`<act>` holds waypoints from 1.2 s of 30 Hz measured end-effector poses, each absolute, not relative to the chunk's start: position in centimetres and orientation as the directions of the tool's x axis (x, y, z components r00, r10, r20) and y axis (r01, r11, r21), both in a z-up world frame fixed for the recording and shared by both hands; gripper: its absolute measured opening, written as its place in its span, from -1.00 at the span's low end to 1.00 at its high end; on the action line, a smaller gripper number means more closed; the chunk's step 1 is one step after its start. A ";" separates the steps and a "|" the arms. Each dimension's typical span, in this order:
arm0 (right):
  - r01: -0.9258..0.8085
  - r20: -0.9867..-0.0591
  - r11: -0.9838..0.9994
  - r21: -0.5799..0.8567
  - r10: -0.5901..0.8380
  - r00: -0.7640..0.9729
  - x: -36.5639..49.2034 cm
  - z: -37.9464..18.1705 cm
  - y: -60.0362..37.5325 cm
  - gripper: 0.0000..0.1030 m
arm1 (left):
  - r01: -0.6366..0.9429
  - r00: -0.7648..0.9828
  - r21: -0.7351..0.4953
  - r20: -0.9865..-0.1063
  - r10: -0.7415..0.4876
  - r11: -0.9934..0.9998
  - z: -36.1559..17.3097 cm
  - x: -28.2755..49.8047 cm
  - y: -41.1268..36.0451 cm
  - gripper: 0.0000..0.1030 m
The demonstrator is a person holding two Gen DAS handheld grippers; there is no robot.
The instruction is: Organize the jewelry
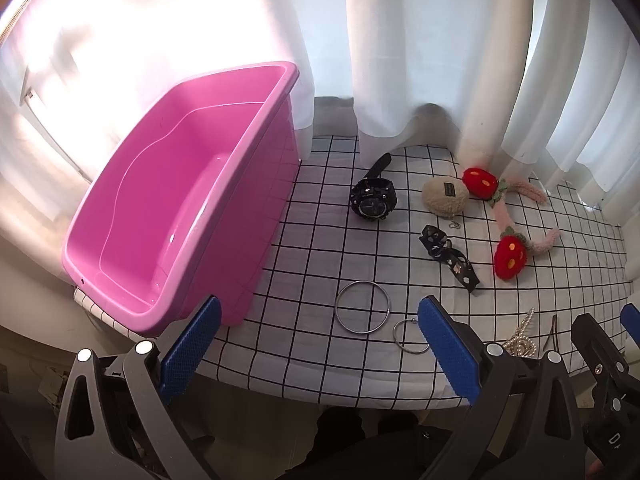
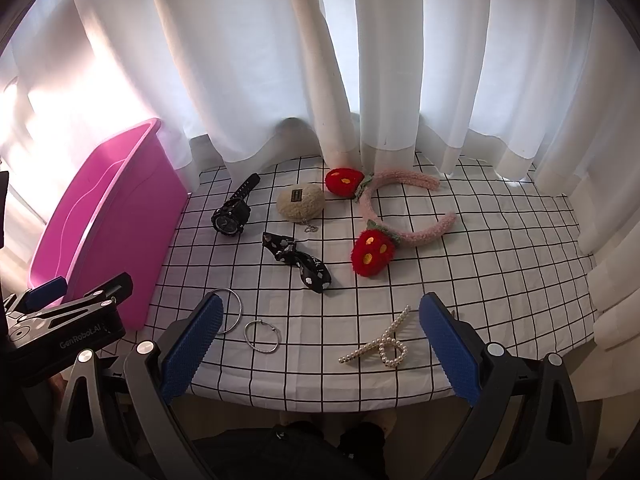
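An empty pink bin [image 1: 176,208] [image 2: 104,216] stands at the left of the checked tablecloth. On the cloth lie a black watch [image 1: 373,197] [image 2: 233,212], a beige plush pouch [image 1: 445,197] [image 2: 301,203], a black patterned bow [image 1: 450,256] [image 2: 298,262], a pink strawberry headband [image 1: 510,224] [image 2: 384,216], a large silver ring [image 1: 362,307] [image 2: 232,312], a small silver ring [image 1: 410,337] [image 2: 262,337] and a pearl hair clip [image 2: 380,344] [image 1: 522,340]. My left gripper [image 1: 320,344] hovers open at the near edge before the rings. My right gripper [image 2: 320,344] is open, the pearl clip near its right finger.
White curtains [image 2: 360,60] hang along the back and right of the table. The tablecloth's near edge [image 2: 320,396] drops off just ahead of both grippers. The left gripper's body [image 2: 64,328] shows at the left of the right wrist view, beside the bin.
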State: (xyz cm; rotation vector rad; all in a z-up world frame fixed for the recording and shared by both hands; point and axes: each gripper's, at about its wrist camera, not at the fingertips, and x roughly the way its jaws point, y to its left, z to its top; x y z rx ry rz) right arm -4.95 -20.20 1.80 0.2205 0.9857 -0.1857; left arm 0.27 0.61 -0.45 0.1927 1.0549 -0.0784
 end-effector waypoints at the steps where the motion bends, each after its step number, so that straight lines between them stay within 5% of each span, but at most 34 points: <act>1: 0.254 -0.840 0.962 0.101 -0.055 0.540 -4.9 1.8 -20.1 0.82 | 0.156 0.494 0.120 -0.869 0.028 0.980 -0.4 0.3 0.6 0.88; 36: 0.255 -0.832 0.959 0.123 -0.040 0.554 -5.4 1.6 -20.3 0.82 | 0.167 0.497 0.128 -0.867 0.028 0.978 -0.2 -0.2 -0.1 0.88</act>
